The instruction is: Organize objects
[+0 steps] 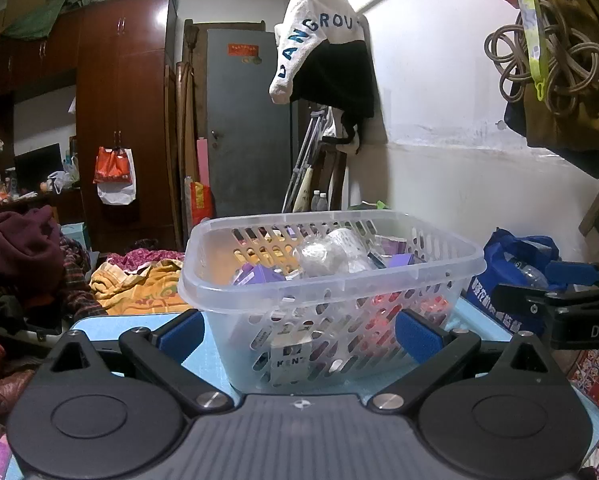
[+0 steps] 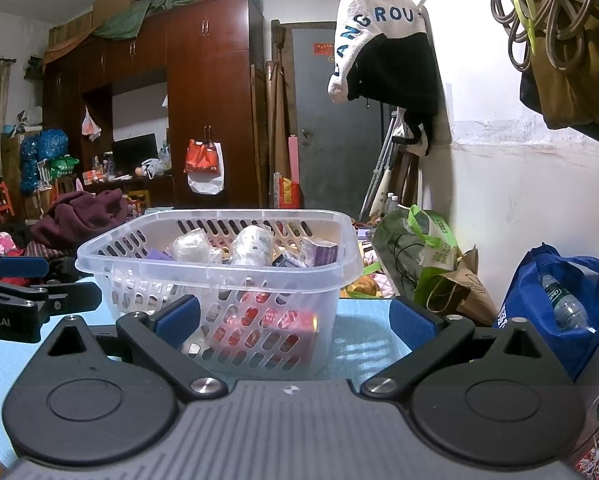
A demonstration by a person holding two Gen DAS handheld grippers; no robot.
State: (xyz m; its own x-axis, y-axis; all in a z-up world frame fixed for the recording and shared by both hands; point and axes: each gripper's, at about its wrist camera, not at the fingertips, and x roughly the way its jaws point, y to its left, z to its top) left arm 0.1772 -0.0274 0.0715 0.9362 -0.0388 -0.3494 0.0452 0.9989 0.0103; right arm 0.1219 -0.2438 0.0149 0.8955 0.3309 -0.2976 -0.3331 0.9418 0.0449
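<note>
A clear plastic basket (image 1: 259,280) with slotted walls stands on a light blue table top (image 1: 99,322). It holds purple boxes (image 1: 259,276), wrapped white rolls (image 1: 319,256) and red packets low inside. My left gripper (image 1: 299,334) is open, its blue pads either side of the basket's near wall, empty. In the right wrist view the basket (image 2: 219,264) stands ahead and a little left. My right gripper (image 2: 295,320) is open and empty, its left pad (image 2: 179,316) in front of the basket's near wall. Each gripper shows at the edge of the other's view.
A blue bag (image 2: 555,304) with a water bottle stands at the right by the white wall. A green bag (image 2: 423,252) and a brown paper bag (image 2: 467,288) lie behind the table. Piled clothes (image 1: 27,264) are at the left. A jacket (image 1: 323,60) hangs above.
</note>
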